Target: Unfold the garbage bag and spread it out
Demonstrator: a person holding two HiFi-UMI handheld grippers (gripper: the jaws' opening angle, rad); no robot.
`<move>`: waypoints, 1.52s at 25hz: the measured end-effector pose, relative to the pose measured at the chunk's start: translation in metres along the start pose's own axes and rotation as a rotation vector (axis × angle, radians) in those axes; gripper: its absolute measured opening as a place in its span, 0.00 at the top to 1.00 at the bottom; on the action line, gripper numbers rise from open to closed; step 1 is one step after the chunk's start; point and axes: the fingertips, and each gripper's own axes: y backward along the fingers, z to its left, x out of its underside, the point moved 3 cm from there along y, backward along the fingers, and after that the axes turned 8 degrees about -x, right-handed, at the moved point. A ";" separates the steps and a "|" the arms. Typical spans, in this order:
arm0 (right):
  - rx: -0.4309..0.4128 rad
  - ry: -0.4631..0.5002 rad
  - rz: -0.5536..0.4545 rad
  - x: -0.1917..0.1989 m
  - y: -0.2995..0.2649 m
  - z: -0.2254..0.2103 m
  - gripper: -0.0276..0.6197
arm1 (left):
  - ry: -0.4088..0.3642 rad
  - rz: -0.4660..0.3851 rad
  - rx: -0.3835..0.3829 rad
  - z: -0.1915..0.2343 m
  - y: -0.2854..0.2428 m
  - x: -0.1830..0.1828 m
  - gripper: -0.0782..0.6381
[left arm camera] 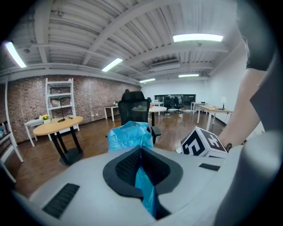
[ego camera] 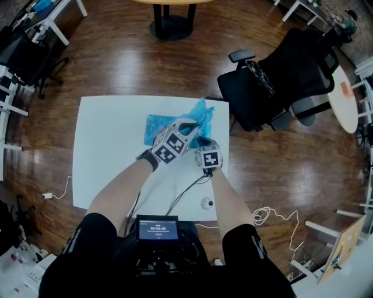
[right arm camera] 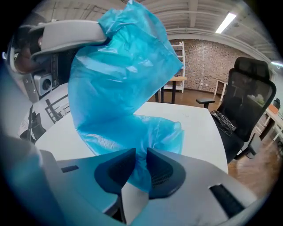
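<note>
Left gripper (left arm camera: 140, 152) is clamped tight on a fold of the blue garbage bag (right arm camera: 124, 79), holding that part up off the white table (ego camera: 105, 145). Right gripper (right arm camera: 140, 158) sits just beside it and lower, its jaws narrow with bag film bunched between them, seemingly pinched. The rest of the bag lies crumpled on the table just beyond both grippers.

Head view: near-right part of bag (ego camera: 158, 124) covered by left gripper (ego camera: 186, 127) and right gripper (ego camera: 201, 141); where jaws meet bag not discernible here. Far round table (ego camera: 170, 2) cut by top edge. Text on screen (ego camera: 157, 228) too small to read. Near right on table (ego camera: 105, 151), small round object (ego camera: 207, 203): cannot identify.
Left gripper view: bag end sunk in jaw gap, hidden.
Right gripper view: left gripper tip buried in bag, body cut by left edge.
</note>
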 end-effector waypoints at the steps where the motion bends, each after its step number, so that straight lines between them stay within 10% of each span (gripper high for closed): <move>1: 0.006 0.003 0.000 0.000 0.000 -0.001 0.80 | 0.009 -0.005 -0.012 0.005 0.004 0.001 0.89; 20: 0.079 0.046 0.035 0.007 -0.006 -0.009 0.79 | -0.005 -0.125 -0.305 0.113 0.148 0.002 0.89; 38: 0.106 0.070 0.050 0.008 -0.006 -0.008 0.78 | 0.341 -0.088 -0.596 0.210 0.268 0.110 0.89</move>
